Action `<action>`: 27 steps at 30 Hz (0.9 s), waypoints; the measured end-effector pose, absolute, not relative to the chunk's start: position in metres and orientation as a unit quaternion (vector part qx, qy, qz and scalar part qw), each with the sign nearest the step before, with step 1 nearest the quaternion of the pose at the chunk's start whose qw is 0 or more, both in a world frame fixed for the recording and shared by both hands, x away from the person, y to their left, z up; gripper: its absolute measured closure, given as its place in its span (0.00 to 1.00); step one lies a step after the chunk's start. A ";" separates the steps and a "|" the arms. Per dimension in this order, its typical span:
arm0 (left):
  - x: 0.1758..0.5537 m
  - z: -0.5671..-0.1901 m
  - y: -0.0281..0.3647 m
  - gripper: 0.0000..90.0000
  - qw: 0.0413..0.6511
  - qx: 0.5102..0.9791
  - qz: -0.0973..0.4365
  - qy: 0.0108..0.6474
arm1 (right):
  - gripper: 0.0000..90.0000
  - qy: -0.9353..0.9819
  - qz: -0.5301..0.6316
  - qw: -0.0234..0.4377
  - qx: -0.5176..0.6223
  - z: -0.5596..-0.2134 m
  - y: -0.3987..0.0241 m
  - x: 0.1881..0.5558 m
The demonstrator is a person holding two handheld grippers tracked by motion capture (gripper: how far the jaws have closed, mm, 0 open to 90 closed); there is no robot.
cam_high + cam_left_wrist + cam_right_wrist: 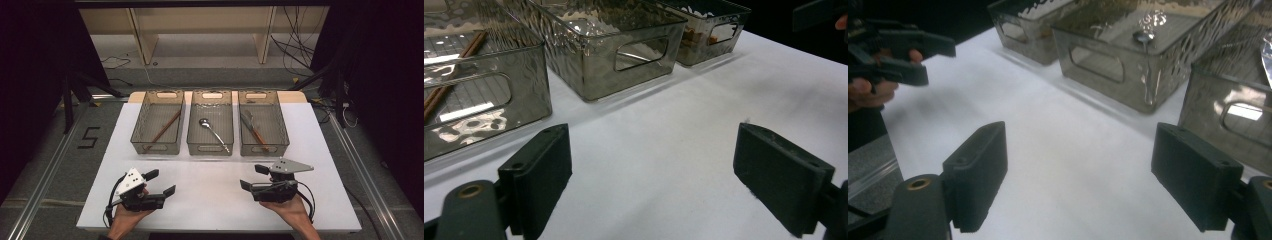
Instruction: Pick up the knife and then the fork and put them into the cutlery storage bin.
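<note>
Both claws gape empty; right claw (251,176) sits lower right, nearest the knife (253,131) lying lengthwise in the right bin (283,131), left claw (160,182) lower left.

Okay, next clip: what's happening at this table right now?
A person holds a hand-held gripper in each hand over a white table. The left hand-held gripper and the right hand-held gripper both have their jaws open with nothing between them. Beyond them stand three smoky translucent plastic bins in a row: the left bin holds brown wooden chopsticks, the middle bin a silver metal spoon, the right bin a wooden-handled knife.
</note>
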State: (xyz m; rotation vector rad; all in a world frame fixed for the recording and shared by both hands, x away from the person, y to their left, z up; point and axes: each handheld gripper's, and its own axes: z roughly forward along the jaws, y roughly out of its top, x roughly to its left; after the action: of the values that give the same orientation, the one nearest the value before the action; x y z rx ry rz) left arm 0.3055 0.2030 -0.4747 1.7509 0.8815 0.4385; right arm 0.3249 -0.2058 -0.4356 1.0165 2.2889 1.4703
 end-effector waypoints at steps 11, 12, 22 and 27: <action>0.305 -0.475 0.203 0.17 0.536 0.738 0.182 0.368 | 0.24 0.754 0.529 0.129 0.368 -0.450 -0.224 0.311; 0.305 -0.475 0.203 0.17 0.536 0.738 0.182 0.368 | 0.24 0.750 0.533 0.129 0.369 -0.450 -0.226 0.309; 0.305 -0.475 0.203 0.17 0.535 0.738 0.181 0.368 | 0.24 0.751 0.531 0.137 0.367 -0.455 -0.229 0.303; 0.305 -0.475 0.203 0.17 0.535 0.738 0.180 0.368 | 0.24 0.749 0.533 0.140 0.367 -0.456 -0.229 0.303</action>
State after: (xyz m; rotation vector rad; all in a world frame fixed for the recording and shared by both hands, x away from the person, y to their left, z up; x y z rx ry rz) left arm 0.3053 0.2028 -0.4750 1.7582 0.8774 0.4298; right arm 0.3031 -0.2288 -0.4556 1.0606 2.1653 1.5402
